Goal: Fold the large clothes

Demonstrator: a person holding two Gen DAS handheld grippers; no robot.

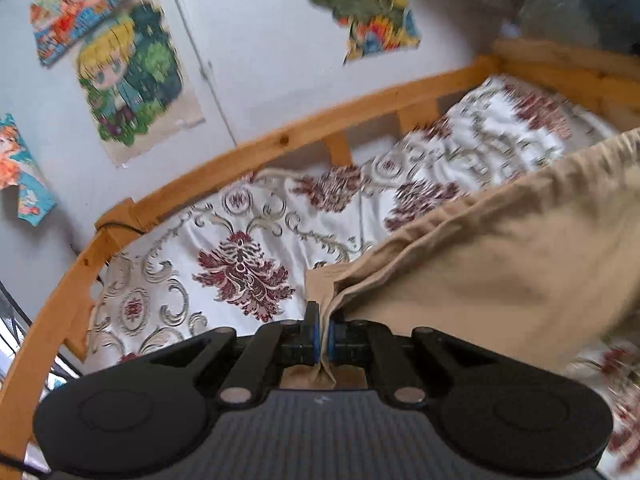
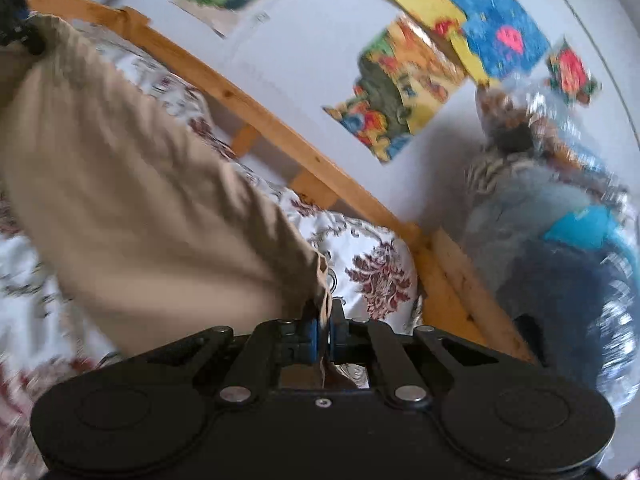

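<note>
A large beige garment (image 1: 500, 264) with a gathered, elastic-looking edge hangs stretched between my two grippers above the bed. My left gripper (image 1: 323, 320) is shut on one corner of that edge, and the cloth spreads to the right from it. In the right wrist view the same beige garment (image 2: 152, 184) spreads to the left, and my right gripper (image 2: 324, 320) is shut on its other corner. The lower part of the garment is hidden by the gripper bodies.
A bed with a white sheet with dark red floral print (image 1: 240, 268) lies below, framed by a wooden rail (image 1: 280, 140) along the wall. Colourful posters (image 1: 128, 80) hang on the white wall. A pile of clothes and bags (image 2: 560, 240) sits beyond the bed's end.
</note>
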